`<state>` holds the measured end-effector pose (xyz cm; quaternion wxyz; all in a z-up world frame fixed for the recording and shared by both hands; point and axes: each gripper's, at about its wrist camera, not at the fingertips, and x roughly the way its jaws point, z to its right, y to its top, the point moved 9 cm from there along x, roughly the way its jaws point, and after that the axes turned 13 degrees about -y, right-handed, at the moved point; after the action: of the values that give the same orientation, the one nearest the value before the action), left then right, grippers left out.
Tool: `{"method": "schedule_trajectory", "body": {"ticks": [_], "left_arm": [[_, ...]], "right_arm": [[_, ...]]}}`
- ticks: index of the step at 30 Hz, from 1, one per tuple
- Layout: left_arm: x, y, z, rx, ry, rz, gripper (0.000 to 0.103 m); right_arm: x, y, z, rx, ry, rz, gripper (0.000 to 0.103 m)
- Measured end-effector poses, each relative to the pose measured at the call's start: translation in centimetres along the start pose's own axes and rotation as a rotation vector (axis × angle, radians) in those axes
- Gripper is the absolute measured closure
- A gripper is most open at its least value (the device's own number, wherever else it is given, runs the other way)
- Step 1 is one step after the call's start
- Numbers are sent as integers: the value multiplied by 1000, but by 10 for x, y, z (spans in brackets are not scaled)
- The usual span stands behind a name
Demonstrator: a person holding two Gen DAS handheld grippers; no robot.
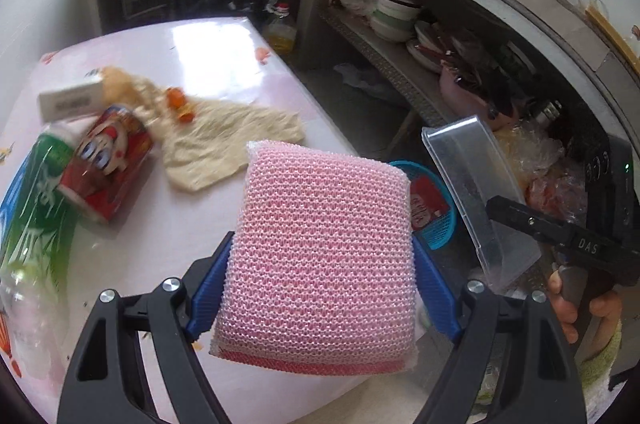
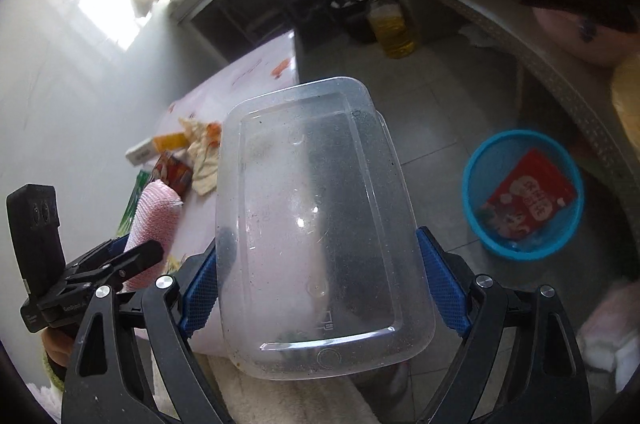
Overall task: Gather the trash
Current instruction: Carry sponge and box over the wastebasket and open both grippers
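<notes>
My left gripper (image 1: 320,288) is shut on a pink mesh sponge (image 1: 324,256), held above the pink table's (image 1: 208,56) near edge. My right gripper (image 2: 320,284) is shut on a clear plastic container (image 2: 316,224), held over the floor beside the table. The container also shows in the left wrist view (image 1: 476,192), and the sponge in the right wrist view (image 2: 154,220). A blue mesh bin (image 2: 476,208) stands on the floor to the right, holding a red wrapper (image 2: 528,196). It also shows in the left wrist view (image 1: 440,228), beyond the sponge.
On the table lie a beige cloth (image 1: 224,140), a red snack packet (image 1: 108,160), a white box (image 1: 72,100), a green-labelled bottle (image 1: 32,208) and orange scraps (image 1: 178,102). An oil bottle (image 2: 390,28) stands on the floor. Shelves of dishes (image 1: 396,20) line the right.
</notes>
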<state>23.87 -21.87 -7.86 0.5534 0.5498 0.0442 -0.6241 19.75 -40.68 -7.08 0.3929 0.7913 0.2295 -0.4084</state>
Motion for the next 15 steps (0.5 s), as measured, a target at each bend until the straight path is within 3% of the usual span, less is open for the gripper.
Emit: {"method": "schedule_trajectory", "body": {"ticks": [5, 8, 13, 15], "left_arm": [[64, 44, 65, 56, -148, -78, 22], [134, 57, 94, -4, -247, -228, 22], [233, 55, 112, -19, -194, -415, 22], [263, 58, 117, -23, -170, -450, 21]], "right_arm": [[8, -5, 95, 241, -72, -24, 19], [32, -19, 135, 355, -96, -82, 19], [82, -25, 172, 471, -144, -156, 18], [107, -18, 184, 496, -179, -163, 16]]}}
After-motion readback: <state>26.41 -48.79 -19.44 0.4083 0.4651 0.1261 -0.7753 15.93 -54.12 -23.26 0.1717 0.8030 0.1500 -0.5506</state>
